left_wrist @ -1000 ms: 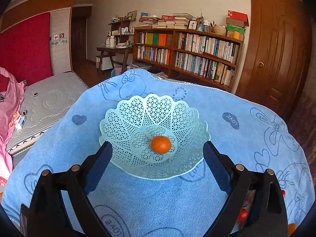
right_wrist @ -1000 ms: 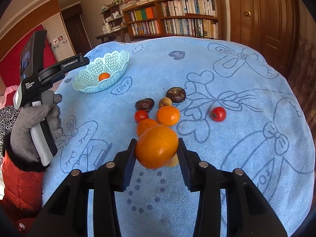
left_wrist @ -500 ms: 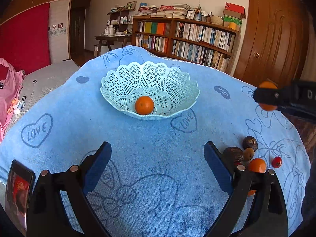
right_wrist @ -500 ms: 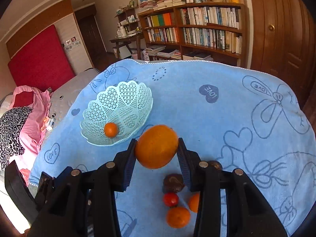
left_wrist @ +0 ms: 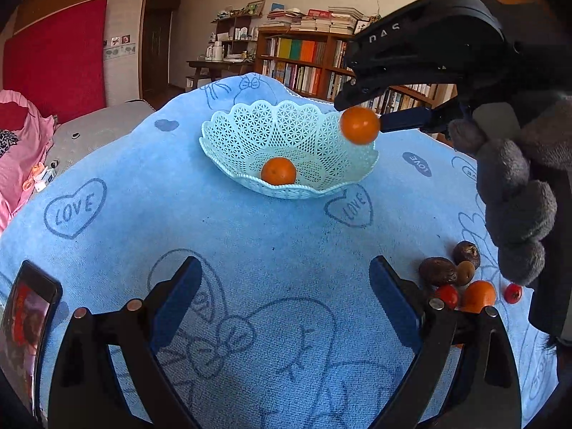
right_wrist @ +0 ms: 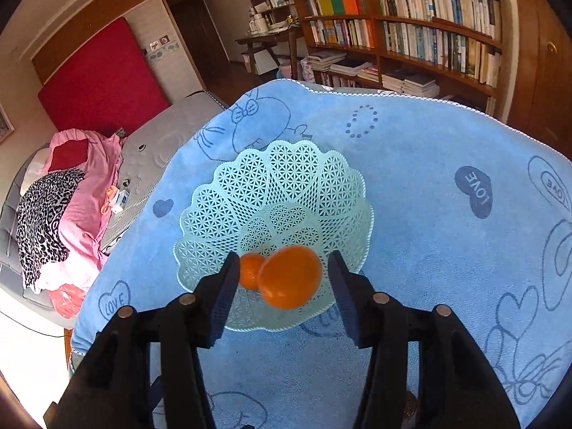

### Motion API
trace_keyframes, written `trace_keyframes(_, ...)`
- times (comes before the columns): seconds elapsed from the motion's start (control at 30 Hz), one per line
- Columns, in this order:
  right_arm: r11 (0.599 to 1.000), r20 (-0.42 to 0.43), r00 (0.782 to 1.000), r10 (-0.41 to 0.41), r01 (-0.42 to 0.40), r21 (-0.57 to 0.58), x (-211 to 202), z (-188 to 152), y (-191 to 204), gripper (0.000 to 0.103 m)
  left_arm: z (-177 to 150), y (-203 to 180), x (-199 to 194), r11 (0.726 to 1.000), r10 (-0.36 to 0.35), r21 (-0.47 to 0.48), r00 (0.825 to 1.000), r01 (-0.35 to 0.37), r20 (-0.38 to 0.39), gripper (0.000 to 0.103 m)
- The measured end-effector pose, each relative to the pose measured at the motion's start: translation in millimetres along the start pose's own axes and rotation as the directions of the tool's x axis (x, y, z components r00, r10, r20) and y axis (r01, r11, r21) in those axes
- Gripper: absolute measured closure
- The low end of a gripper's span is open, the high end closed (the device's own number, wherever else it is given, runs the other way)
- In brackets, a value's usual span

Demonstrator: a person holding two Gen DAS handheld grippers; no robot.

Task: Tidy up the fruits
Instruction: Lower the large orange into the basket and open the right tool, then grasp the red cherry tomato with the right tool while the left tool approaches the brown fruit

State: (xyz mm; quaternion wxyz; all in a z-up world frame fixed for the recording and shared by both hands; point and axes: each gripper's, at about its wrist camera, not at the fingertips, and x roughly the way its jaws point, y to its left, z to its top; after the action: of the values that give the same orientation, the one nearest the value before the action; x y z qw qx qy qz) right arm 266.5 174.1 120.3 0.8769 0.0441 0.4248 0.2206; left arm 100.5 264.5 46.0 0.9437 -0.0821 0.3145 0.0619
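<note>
our right gripper (right_wrist: 282, 279), jaws wide, has a large orange (right_wrist: 289, 276) between them untouched, above the lattice basket (right_wrist: 321, 186); our left gripper (left_wrist: 286, 296) gapes empty.

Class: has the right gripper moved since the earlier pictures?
Yes. The right gripper has travelled from the loose fruit to above the basket, where its jaws now stand apart from the large orange.

Your large orange (right_wrist: 289, 277), motion-blurred, hides part of the small tangerine (right_wrist: 250, 271); book spines stay unreadable.
</note>
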Motion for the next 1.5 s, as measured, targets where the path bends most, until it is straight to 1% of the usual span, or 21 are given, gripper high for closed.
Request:
trace_keyframes(0.1, 1.0, 0.011, 1.0, -0.01, 0.009, 0.013, -4.1, -4.1, -3.4, 0.041, -1.2, -1.4, 1.4, 1.0, -0.009, 0.01, 1.0, 0.009, -0.006, 0.007)
trace_keyframes(0.23, 0.999, 0.047, 0.998, -0.035, 0.034, 0.021, -20.9, -13.9, -10.2, 0.041, -2.2, -1.8, 1.6, 1.0, -0.021, 0.014, 1.0, 0.022, -0.009, 0.007)
trace_keyframes(0.53, 0.994, 0.119, 0.988, -0.102, 0.097, 0.053, -58.1, -50.0, -32.3, 0.041, -4.1, -9.1, -1.6, 0.997, -0.059, 0.048, 0.998, 0.059, -0.006, 0.006)
trace_keyframes(0.83, 0.98, 0.163, 0.978, -0.126, 0.097, 0.174, -89.3, -88.2, -69.2, 0.041, -5.7, -18.2, -3.4, 0.994, -0.077, 0.075, 0.997, 0.079, -0.016, 0.006)
trace_keyframes(0.93, 0.976, 0.181, 0.971, -0.153, 0.121, 0.179, -100.5, -99.8, -74.5, 0.041, -6.2, -21.3, -3.8, 0.993, -0.082, 0.084, 0.996, 0.083, -0.019, 0.006)
trace_keyframes(1.07, 0.969, 0.215, 0.952, -0.22, 0.188, 0.158, -115.5, -114.8, -75.7, 0.04, -7.1, -24.0, -4.1, 0.991, -0.087, 0.097, 0.996, 0.089, -0.022, 0.006)
trace_keyframes(1.17, 0.963, 0.231, 0.941, -0.249, 0.216, 0.159, -124.2, -125.8, -78.6, 0.039, -7.3, -25.5, -5.2, 0.99, -0.092, 0.102, 0.996, 0.093, -0.021, 0.006)
trace_keyframes(1.33, 0.955, 0.226, 0.933, -0.281, 0.248, 0.163, -130.9, -144.1, -84.8, 0.038, -8.5, -27.8, -5.4, 0.989, -0.096, 0.112, 0.995, 0.099, -0.026, 0.006)
trace_keyframes(1.5, 0.945, 0.215, 0.93, -0.298, 0.256, 0.204, -137.0, -161.8, -97.3, 0.038, -9.2, -29.7, -6.1, 0.987, -0.099, 0.123, 0.995, 0.102, -0.027, 0.006)
